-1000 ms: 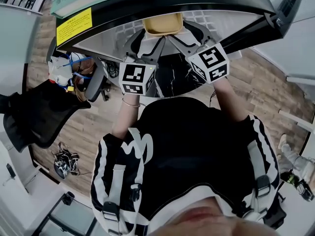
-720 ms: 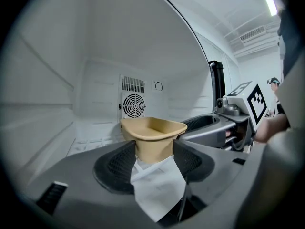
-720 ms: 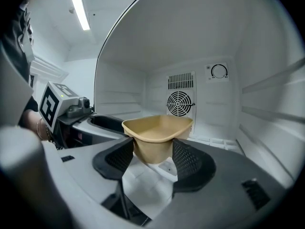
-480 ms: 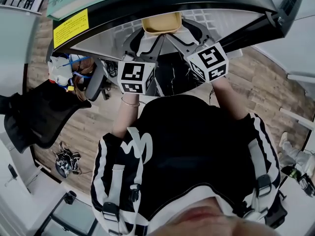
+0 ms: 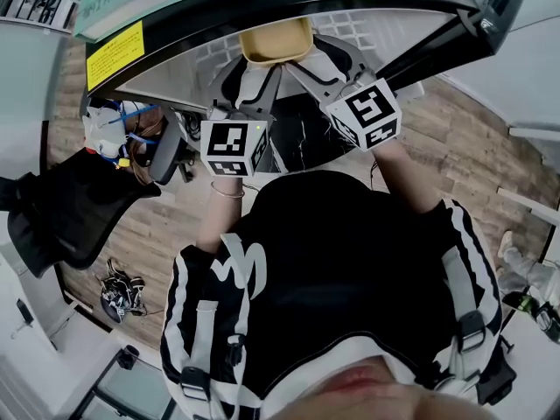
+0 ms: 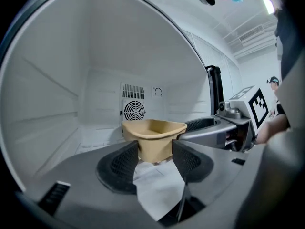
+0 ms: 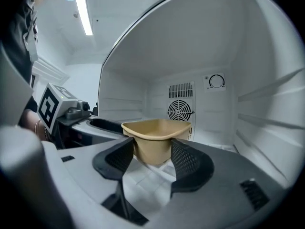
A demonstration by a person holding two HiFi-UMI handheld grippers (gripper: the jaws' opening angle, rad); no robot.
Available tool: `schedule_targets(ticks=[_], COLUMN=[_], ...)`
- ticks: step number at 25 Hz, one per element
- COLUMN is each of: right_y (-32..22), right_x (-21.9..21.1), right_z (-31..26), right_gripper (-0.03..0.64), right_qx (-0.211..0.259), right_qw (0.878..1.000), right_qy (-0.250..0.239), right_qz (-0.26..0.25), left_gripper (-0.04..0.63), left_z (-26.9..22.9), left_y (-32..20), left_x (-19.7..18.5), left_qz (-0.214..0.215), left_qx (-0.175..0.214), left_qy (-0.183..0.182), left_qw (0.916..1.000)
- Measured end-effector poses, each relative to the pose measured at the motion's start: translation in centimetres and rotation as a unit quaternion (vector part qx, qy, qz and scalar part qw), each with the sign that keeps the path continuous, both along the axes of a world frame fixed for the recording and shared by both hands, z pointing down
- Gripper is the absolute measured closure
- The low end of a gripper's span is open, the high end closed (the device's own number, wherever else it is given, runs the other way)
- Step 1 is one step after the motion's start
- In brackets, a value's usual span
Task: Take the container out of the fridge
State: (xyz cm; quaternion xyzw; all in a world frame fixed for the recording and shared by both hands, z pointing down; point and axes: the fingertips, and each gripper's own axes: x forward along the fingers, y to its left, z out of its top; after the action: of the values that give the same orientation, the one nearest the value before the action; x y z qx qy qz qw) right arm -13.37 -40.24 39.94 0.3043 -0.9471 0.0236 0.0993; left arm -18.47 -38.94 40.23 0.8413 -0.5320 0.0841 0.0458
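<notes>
A tan plastic container [image 6: 153, 138] stands on the white floor inside the fridge [image 6: 52, 109], in front of the rear fan grille. My left gripper [image 6: 155, 157] reaches in with the container's lower body between its ribbed pads. Its jaws are closing, and the pads sit right at the container's walls without a clear squeeze. My right gripper [image 7: 152, 159] comes in from the other side and brackets the same container [image 7: 156, 140] in the same way. In the head view both grippers [image 5: 249, 81] [image 5: 319, 68] converge on the container [image 5: 276, 40] under the fridge's dark top.
The fridge's side walls [image 7: 267, 113] and ribbed shelf rails close in on both sides, and the fan grille [image 7: 180, 111] is at the back. The black fridge door [image 5: 472, 16] stands open to the right. Bags and cables [image 5: 118, 125] lie on the wooden floor to the left.
Both grippers have pushed a little deeper into the fridge towards the container. The head view has shifted slightly, so the fridge sits higher and more to the left in the picture.
</notes>
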Motion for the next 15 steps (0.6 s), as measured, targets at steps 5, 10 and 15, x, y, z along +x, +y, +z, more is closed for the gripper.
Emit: schedule_targets(ticks=[5, 10, 15], right_y=[1.0, 2.1, 3.6], right_x=[0.4, 0.7, 1.1], right_z=[-0.5, -0.9, -1.1], right_gripper=[0.373, 0.373, 0.373], right_qx=[0.004, 0.005, 0.008], right_qw=[1.000, 1.000, 1.000], right_qy=[-0.010, -0.019, -0.023], right_qz=[-0.002, -0.008, -0.013], left_gripper=[0.368, 0.368, 0.368], left_z=[-0.6, -1.0, -1.2], left_y=[1.1, 2.3, 3.8], left_x=[0.3, 0.7, 1.1], left_qz=[-0.004, -0.011, -0.016], left_qx=[0.010, 0.017, 0.020], left_qy=[0.001, 0.002, 0.005], left_qw=[0.9999, 0.9998, 0.9997])
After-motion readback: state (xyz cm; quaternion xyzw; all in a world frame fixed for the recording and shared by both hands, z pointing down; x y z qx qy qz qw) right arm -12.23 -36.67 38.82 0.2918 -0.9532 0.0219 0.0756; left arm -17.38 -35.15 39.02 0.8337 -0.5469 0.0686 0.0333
